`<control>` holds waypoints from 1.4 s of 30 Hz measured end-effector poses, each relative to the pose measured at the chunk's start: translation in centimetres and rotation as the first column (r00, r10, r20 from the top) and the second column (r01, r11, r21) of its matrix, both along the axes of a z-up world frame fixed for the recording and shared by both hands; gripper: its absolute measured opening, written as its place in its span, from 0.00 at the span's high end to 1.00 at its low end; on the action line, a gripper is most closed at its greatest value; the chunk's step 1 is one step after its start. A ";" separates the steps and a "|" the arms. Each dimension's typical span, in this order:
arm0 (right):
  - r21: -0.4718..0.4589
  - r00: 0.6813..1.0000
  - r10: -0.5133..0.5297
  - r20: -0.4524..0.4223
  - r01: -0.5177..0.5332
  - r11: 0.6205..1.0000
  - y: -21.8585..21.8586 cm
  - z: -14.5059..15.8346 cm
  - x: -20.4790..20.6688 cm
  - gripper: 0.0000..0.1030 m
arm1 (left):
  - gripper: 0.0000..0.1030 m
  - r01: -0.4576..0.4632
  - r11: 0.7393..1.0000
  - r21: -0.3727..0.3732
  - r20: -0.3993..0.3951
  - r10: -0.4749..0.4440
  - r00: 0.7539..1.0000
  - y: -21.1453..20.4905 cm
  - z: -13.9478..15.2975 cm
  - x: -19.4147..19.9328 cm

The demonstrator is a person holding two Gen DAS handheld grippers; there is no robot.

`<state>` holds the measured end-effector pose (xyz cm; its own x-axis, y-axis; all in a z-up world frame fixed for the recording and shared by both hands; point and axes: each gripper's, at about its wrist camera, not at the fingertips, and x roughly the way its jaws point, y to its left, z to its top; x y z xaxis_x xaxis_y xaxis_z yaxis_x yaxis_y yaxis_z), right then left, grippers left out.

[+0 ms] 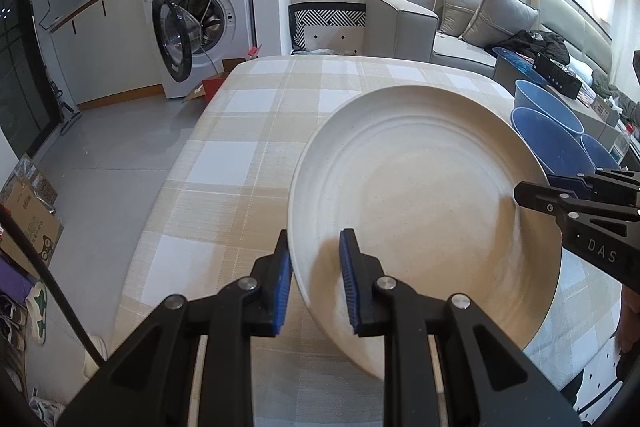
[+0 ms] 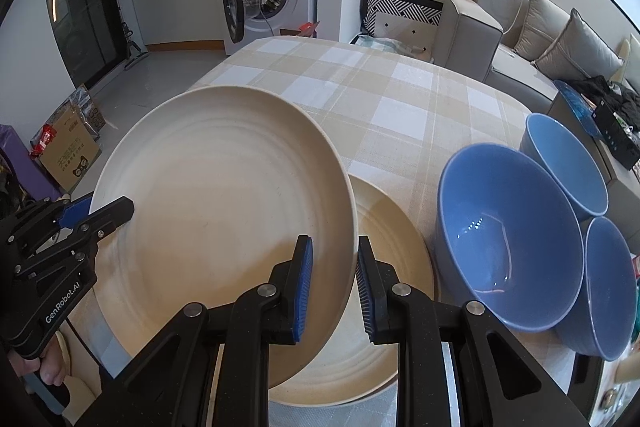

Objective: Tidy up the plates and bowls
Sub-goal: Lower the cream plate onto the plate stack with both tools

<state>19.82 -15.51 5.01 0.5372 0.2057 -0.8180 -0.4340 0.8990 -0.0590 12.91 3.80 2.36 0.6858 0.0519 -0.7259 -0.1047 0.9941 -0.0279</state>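
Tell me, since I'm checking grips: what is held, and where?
The cream plate, by its rim: left hand-held gripper on one edge, right hand-held gripper on the opposite.

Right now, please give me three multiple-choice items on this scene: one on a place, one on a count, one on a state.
1. Where do the bowls stand from the held plate in the right wrist view?
A. to its right
B. to its left
C. on top of it

2. How many blue bowls are there?
A. one
B. three
C. five

3. How is the held plate kept?
A. flat on the table, untouched
B. gripped at two rims by both grippers
C. inside a bowl

Key: 1 A, the bowls are at the right edge of the table. 2 B, three show together. 3 B, the left gripper and right gripper each pinch a rim, above a second plate.
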 end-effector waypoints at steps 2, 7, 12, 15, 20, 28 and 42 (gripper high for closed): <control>0.005 1.000 -0.007 -0.002 0.007 1.000 -0.2 -0.1 0.0 0.79 | 0.80 0.007 1.000 0.003 -0.004 -0.007 1.000 -0.3 -0.1 0.2; 0.008 1.000 -0.020 -0.014 0.020 1.000 -1.0 -0.8 -0.1 0.79 | 0.80 0.021 1.000 0.010 -0.012 -0.021 1.000 -0.7 -0.3 0.5; -0.001 0.999 -0.038 -0.022 0.038 0.999 -1.7 -1.4 0.1 0.79 | 0.80 0.042 0.999 0.016 -0.023 -0.041 0.999 -1.5 -0.7 1.0; -0.004 0.998 -0.051 -0.028 0.051 0.999 -2.2 -1.8 0.1 0.79 | 0.80 0.056 0.998 0.019 -0.029 -0.055 0.998 -1.9 -0.9 1.3; -0.010 0.997 -0.071 -0.031 0.071 0.997 -3.0 -2.2 0.3 0.79 | 0.80 0.075 0.997 0.023 -0.037 -0.074 0.997 -2.6 -1.2 1.9; -0.013 0.995 -0.088 -0.044 0.087 0.996 -3.7 -2.8 0.4 0.79 | 0.80 0.089 0.996 0.026 -0.048 -0.088 0.995 -3.1 -1.7 2.5; -0.031 0.991 -0.115 -0.071 0.113 0.993 -4.3 -4.8 1.1 0.79 | 0.80 0.110 0.993 0.048 -0.050 -0.108 0.993 -4.1 -2.5 3.2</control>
